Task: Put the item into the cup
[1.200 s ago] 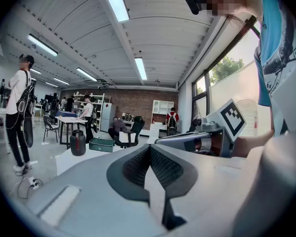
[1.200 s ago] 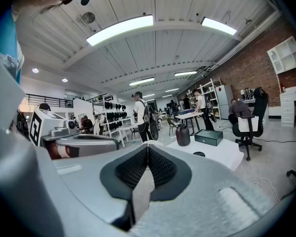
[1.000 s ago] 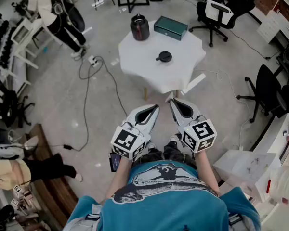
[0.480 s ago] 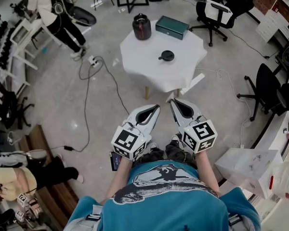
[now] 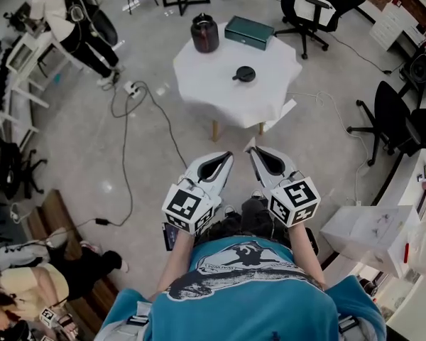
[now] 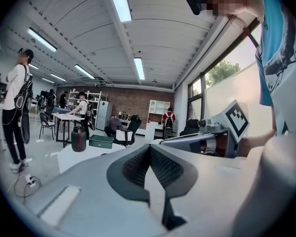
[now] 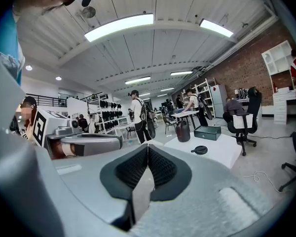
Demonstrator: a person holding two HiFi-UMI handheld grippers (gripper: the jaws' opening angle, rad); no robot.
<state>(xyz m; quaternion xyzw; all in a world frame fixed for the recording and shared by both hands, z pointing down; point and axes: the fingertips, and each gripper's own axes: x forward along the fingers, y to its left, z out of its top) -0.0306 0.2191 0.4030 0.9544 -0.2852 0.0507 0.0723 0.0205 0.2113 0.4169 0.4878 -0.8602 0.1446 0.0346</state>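
Grey workshop floor fills most of the head view, and the white worktop (image 5: 213, 84) stands well ahead of the person, out of reach for now. At its far left corner is a dark cup (image 5: 204, 34), with a green box (image 5: 249, 32) near it along the far edge. A small black item (image 5: 243, 73) lies nearer the middle, apart from both.

The left tongs (image 5: 226, 158) and the right tongs (image 5: 253, 150) are held low in front of the body, side by side, tips aimed towards the worktop. Each gripper view shows the ribbed pads pressed together with nothing between them, so both tongs are closed and empty. I read this as a carrying posture. Nothing is within reach, and the tongs are kept level and pointed at the goal for the approach. The task itself has not begun.

The item lies flat on the white surface. It is mostly round, so it has hardly any long axis. A short stub juts from its side towards the head view's left, on the cup's side of the worktop. That stub looks like the likeliest place to grip. The cup stands upright, but I cannot tell at this size whether its mouth is open.
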